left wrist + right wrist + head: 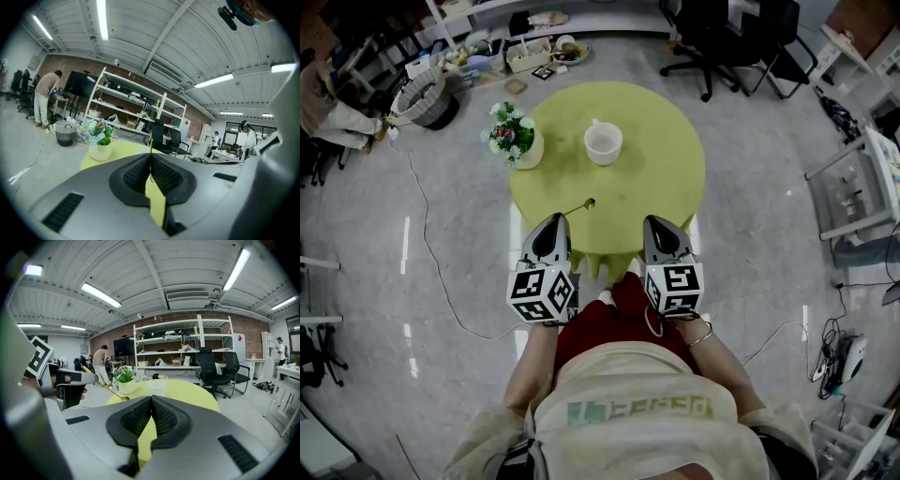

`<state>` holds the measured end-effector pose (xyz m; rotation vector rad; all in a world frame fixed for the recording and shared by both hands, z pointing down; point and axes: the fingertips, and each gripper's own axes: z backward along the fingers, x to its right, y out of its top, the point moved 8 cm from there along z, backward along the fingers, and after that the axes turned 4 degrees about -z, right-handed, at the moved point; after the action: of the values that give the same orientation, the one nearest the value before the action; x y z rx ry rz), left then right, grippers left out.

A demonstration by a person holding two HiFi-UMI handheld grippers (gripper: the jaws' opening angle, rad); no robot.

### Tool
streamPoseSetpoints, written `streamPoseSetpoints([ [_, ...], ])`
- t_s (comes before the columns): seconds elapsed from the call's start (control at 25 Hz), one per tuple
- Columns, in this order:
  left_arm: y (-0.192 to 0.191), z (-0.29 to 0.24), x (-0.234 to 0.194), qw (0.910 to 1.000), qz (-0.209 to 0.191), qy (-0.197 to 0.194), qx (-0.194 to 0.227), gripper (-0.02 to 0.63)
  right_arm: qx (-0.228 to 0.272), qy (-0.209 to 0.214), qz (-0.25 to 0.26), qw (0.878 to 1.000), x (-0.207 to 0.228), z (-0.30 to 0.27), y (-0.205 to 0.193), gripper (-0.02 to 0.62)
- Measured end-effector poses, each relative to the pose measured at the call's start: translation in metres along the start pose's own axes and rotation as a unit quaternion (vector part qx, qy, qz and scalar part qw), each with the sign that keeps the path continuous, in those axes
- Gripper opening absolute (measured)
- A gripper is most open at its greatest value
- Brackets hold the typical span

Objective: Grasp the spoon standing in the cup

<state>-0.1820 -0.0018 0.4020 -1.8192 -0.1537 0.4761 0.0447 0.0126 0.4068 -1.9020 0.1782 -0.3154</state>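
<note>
My left gripper [554, 221] is shut tight on the thin handle of the spoon [581, 205] so it won't drop, its bowl out of the cup [603, 142] & near it on my side; right gripper [657, 223], closed on nothing, waits beside.

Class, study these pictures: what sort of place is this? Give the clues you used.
Probably an open-plan office or lab workspace: black swivel office chairs, a white metal shelving rack against a brick wall, and long ceiling strip lights.
</note>
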Motion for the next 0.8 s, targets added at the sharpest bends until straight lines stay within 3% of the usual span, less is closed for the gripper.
streamPoseSetpoints([
  [0.8,-0.019,0.033,0.0,0.9999,0.007,0.005,-0.009,0.026,-0.005,0.006,0.002,1.0,-0.017,0.022,-0.018,0.035],
])
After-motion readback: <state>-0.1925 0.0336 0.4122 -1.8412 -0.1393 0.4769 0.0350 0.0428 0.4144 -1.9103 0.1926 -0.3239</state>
